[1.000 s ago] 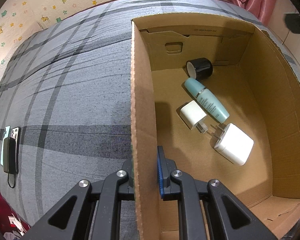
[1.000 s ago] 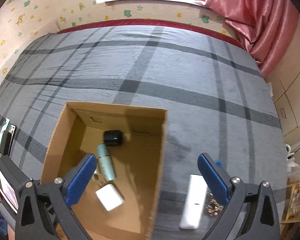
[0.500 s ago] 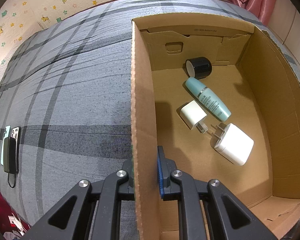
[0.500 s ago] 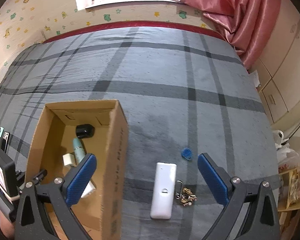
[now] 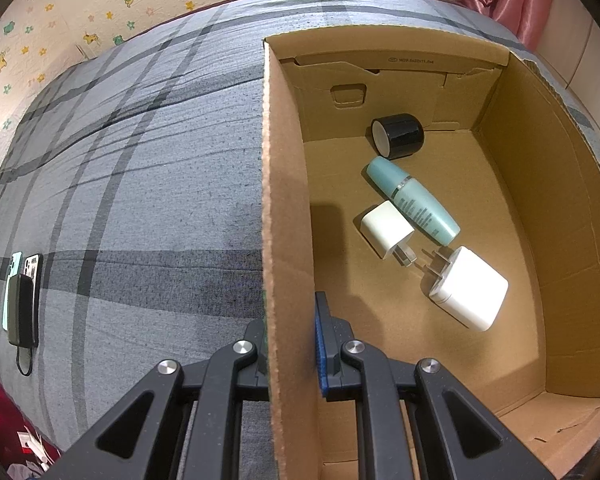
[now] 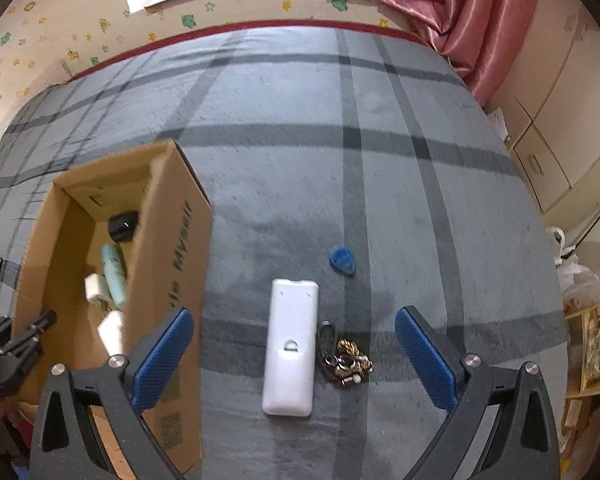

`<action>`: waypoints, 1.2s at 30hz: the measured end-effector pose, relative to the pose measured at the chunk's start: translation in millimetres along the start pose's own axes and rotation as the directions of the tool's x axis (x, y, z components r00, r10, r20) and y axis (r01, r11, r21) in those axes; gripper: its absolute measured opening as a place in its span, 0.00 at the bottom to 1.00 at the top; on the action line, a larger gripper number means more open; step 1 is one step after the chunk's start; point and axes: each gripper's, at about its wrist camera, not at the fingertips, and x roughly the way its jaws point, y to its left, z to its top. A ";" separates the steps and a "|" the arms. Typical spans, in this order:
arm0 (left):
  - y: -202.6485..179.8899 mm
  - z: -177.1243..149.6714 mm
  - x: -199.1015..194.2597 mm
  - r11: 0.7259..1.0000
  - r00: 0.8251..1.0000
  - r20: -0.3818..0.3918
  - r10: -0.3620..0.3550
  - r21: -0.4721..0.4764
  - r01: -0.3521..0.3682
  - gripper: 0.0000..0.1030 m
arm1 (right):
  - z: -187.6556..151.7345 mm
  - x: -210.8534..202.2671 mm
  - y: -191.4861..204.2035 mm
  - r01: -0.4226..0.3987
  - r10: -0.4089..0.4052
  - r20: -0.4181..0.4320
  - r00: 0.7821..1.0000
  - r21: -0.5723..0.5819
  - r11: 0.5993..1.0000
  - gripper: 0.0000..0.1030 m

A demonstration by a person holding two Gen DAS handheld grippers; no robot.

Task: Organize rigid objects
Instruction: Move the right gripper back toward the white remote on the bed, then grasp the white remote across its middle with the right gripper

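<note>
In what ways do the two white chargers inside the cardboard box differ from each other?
The smaller charger is clearly littler than the bigger charger. The smaller charger lies beside the teal bottle, nearer the wall of the cardboard box that the left claw clamps; the bigger charger lies nearer the box's middle. Their prongs point toward each other. Both are white, blocky and lie on the box floor.

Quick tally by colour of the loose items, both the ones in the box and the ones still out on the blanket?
White: 3 (small charger, big charger, remote)
Teal: 1 (bottle)
Black: 1 (jar)
Blue: 1 (tag)
Mixed metal: 1 (key bunch)
Total: 7; 4 in the box, 3 on the blanket.
</note>
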 end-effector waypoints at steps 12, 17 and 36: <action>-1.0 -0.2 -1.0 1.000 1.000 0.000 0.006 0.004 -0.006 0.14 | -39.2 40.6 -16.1 0.019 -0.018 -0.047 0.999 0.026 0.999 1.00; -0.5 -0.5 -1.4 1.000 1.000 0.000 0.007 0.004 -0.007 0.14 | -43.2 45.5 -17.3 0.015 -0.013 -0.064 0.998 0.032 0.999 1.00; -0.9 0.2 -0.8 1.000 1.000 0.000 0.004 0.003 -0.004 0.14 | -51.4 62.8 8.7 -0.014 0.014 -0.148 0.989 -0.002 1.000 0.64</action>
